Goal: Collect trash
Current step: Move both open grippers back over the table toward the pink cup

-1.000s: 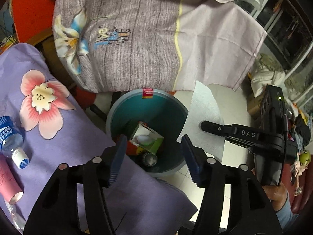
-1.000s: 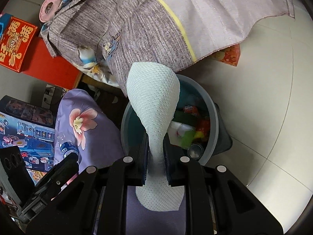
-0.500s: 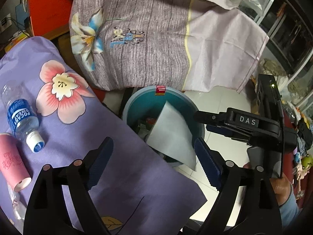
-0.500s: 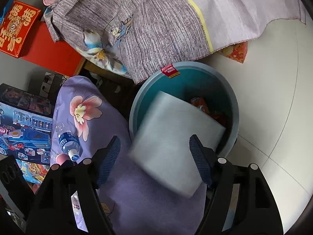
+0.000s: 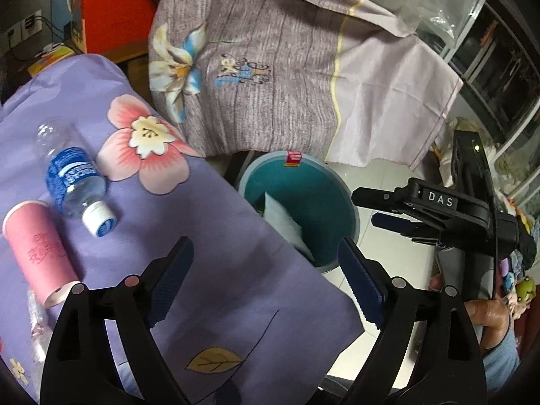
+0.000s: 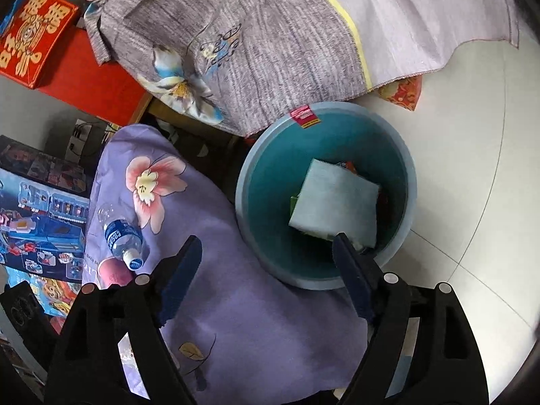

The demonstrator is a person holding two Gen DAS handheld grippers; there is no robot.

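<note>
Trash, namely a pale paper sheet [image 6: 335, 204], lies inside the teal bin [image 6: 251, 199] on top of other refuse; the bin stands on the tiled floor [image 6: 472, 155], just beside the purple floral cloth [image 6: 233, 307]. On that cloth, well apart from the bin, lie a plastic water bottle [image 5: 76, 185] and, just beside it, a pink paper cup [image 5: 40, 253]. Left gripper [image 5: 265, 278] and right gripper [image 6: 266, 270] both have fingers spread wide, gripping nothing.

teal bin [image 6: 270, 182] with pale blue rim; beside it, lilac cloth [image 5: 209, 236] printed with pink flowers; blue-labelled bottle [image 5: 72, 177]; pink tube [image 5: 40, 251].
</note>
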